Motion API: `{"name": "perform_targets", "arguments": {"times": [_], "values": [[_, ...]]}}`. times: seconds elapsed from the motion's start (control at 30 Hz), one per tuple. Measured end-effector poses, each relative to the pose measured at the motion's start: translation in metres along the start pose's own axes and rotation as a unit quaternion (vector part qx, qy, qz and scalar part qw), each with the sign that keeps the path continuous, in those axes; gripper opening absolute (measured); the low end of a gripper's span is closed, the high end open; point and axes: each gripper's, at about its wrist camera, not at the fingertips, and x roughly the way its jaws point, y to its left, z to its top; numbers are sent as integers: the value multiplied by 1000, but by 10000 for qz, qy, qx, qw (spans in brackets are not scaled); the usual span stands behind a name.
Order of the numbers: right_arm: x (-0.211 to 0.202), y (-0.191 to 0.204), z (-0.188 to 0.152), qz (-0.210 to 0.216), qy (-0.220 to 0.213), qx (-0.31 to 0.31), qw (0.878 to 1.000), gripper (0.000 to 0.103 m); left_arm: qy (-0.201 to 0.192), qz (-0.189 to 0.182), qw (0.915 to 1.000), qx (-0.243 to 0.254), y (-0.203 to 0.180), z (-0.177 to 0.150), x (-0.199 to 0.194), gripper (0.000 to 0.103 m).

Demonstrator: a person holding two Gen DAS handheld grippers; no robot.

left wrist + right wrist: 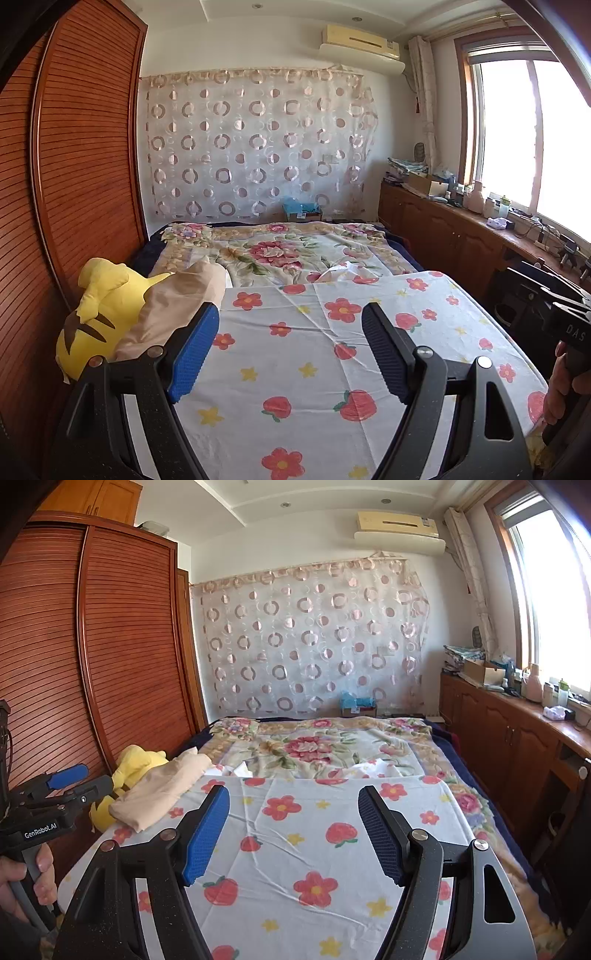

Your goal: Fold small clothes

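Note:
A beige garment (177, 314) lies crumpled at the left edge of the bed, partly on a yellow plush toy (99, 314). It also shows in the right wrist view (162, 790), left of my right gripper. My left gripper (291, 347) is open and empty above the white strawberry-and-flower sheet (295, 369), with the garment just beyond its left finger. My right gripper (295, 830) is open and empty above the same sheet (295, 849). The left gripper also appears at the left edge of the right wrist view (70, 779), close to the plush toy (136, 760).
A floral blanket (280, 251) covers the far half of the bed, with white cloth (343, 271) at its near edge. A louvred wooden wardrobe (85, 147) stands left. A wooden counter (461, 229) with clutter runs along the window on the right.

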Motion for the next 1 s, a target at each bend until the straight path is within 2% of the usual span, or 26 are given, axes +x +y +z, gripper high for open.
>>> {"name": "perform_targets", "arguments": {"times": [1.0], "values": [[-7,-19,4,-1,-40,-24,10000,74,-13,0,10000,8,1,-1,0,80]]}}
